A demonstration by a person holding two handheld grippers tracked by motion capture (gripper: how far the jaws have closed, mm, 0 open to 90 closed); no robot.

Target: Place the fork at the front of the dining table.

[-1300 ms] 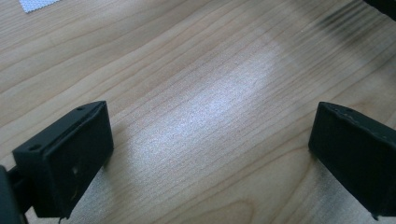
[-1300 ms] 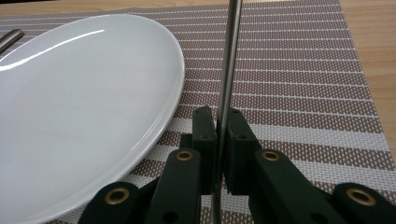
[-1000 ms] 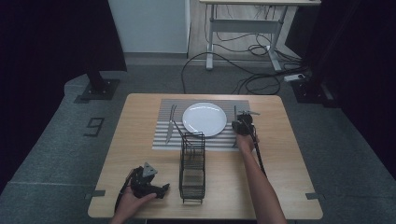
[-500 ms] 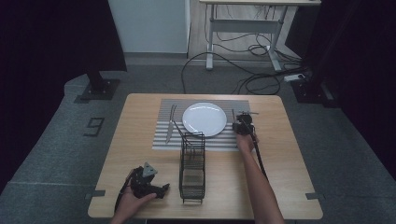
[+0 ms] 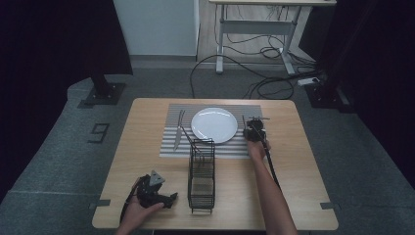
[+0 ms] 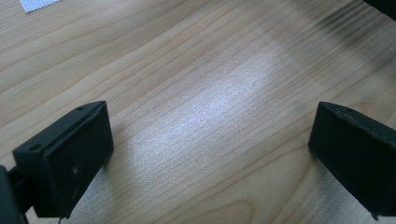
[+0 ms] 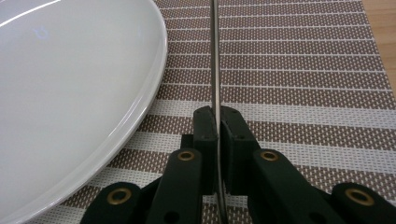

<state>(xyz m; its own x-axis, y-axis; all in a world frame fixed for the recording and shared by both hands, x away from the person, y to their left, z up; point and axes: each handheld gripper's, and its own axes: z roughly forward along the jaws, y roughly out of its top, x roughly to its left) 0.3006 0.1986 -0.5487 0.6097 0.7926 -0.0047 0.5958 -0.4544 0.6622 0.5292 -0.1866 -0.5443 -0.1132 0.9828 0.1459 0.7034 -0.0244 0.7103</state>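
Note:
My right gripper [image 7: 218, 126] is shut on a thin metal piece of cutlery [image 7: 215, 56], seen edge-on, that runs away over the striped placemat [image 7: 303, 70] just right of the white plate [image 7: 70, 93]. From above, that gripper [image 5: 254, 128] sits at the right rim of the plate [image 5: 214, 125] on the placemat [image 5: 171, 147]. My left gripper [image 5: 156, 193] rests near the table's front left, and its jaws [image 6: 210, 140] stand wide open over bare wood with nothing between them.
A black wire rack [image 5: 201, 174] stands in the middle of the wooden table [image 5: 303, 196], between the two hands. Two more pieces of cutlery [image 5: 178, 131] lie on the mat left of the plate. Cables and desk legs cross the floor beyond the table.

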